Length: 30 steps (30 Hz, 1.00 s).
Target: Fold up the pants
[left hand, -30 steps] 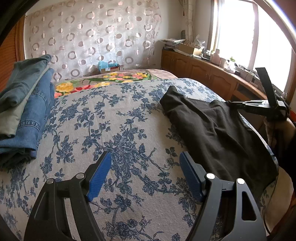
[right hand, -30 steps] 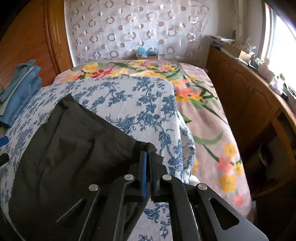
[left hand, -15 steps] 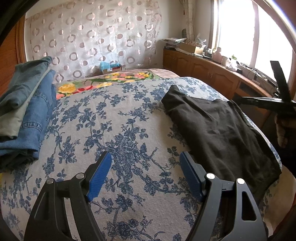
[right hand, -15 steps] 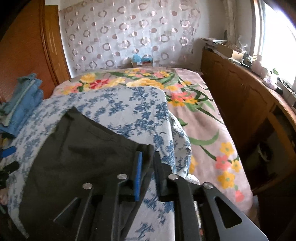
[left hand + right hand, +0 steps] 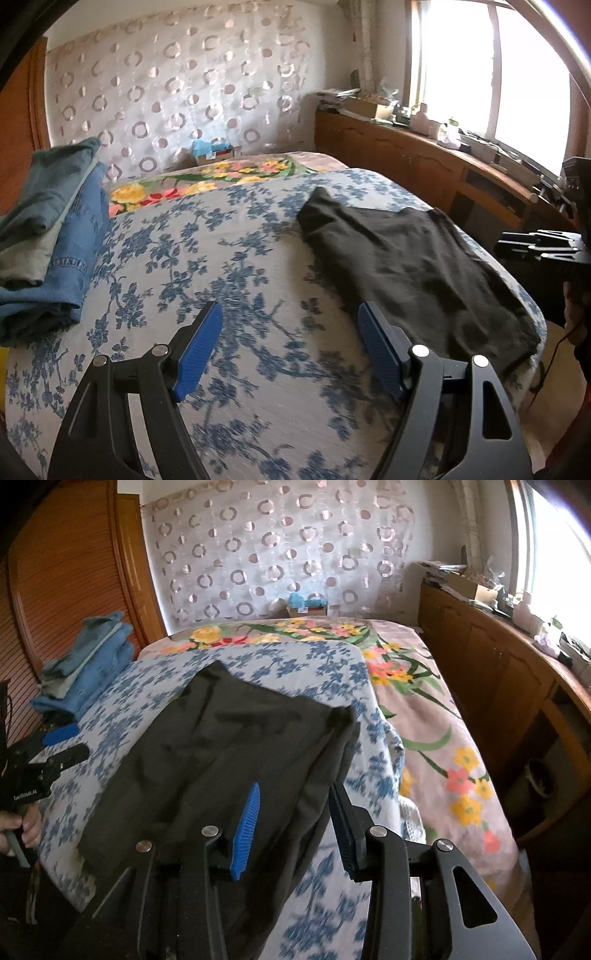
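Note:
The black pants (image 5: 413,266) lie folded flat on the blue-flowered bedspread (image 5: 229,258), near the bed's right edge. They also show in the right wrist view (image 5: 229,746). My left gripper (image 5: 288,339) is open and empty, hovering over the bedspread left of the pants. My right gripper (image 5: 291,816) is open, just above the pants' near right edge, holding nothing. The right gripper also shows at the right edge of the left wrist view (image 5: 535,243). The left gripper shows at the left of the right wrist view (image 5: 59,746).
A stack of folded jeans and other pants (image 5: 48,236) sits on the bed's left side, also in the right wrist view (image 5: 88,664). A wooden cabinet (image 5: 498,686) with clutter runs along the right under the window. A floral sheet (image 5: 424,709) covers the bed beyond.
My right gripper opened and let go of the pants' corner, then drew back a little. The pants now lie flat. My left gripper stayed open and shifted slightly.

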Each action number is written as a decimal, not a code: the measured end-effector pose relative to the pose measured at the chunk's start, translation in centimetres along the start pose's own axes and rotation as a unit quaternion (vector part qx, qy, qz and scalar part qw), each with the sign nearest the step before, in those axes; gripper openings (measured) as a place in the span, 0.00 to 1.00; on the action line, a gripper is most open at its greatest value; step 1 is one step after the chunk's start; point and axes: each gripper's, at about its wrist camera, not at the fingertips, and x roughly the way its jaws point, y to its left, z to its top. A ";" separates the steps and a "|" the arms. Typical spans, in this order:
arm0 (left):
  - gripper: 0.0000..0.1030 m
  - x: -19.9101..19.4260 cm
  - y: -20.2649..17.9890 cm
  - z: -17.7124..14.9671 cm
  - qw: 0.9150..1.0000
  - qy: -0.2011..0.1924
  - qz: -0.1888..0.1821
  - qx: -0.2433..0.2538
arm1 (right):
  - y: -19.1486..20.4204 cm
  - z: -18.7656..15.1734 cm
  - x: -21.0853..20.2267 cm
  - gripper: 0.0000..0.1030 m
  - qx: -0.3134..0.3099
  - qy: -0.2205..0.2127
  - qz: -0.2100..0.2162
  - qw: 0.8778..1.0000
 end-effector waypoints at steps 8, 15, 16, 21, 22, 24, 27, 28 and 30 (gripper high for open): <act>0.75 -1.8 -2.0 -0.9 1.000 -0.001 -0.010 0.011 | 0.8 -1.7 -2.3 0.39 0.003 -0.002 0.009 1.000; 0.75 -2.6 -3.3 -2.5 1.000 0.012 -0.024 0.005 | 1.8 -3.8 -3.4 0.39 0.012 -0.005 0.012 1.000; 0.75 -2.6 -3.6 -2.8 0.999 0.016 -0.028 0.004 | 1.8 -4.0 -3.3 0.39 0.014 -0.003 0.013 1.000; 0.75 -3.0 -5.3 -3.8 0.999 0.028 -0.043 0.014 | 2.3 -5.4 -2.6 0.39 0.020 0.009 0.008 1.000; 0.75 -3.2 -5.6 -4.0 0.998 0.029 -0.045 0.018 | 2.3 -5.7 -2.5 0.39 0.022 0.011 0.009 1.000; 0.74 -3.6 -6.2 -4.5 0.998 0.031 -0.049 0.024 | 2.4 -6.2 -2.5 0.39 0.025 0.011 0.010 1.000; 0.74 -4.2 -6.8 -5.4 0.998 0.036 -0.053 0.025 | 2.2 -6.9 -2.7 0.39 0.036 0.011 0.014 0.999; 0.74 -4.4 -7.0 -5.6 0.997 0.039 -0.054 0.027 | 2.3 -7.2 -2.9 0.39 0.040 0.008 0.017 0.999; 0.74 -4.3 -7.4 -5.9 0.997 0.046 -0.055 0.036 | 2.4 -7.6 -3.1 0.39 0.043 0.004 0.016 0.999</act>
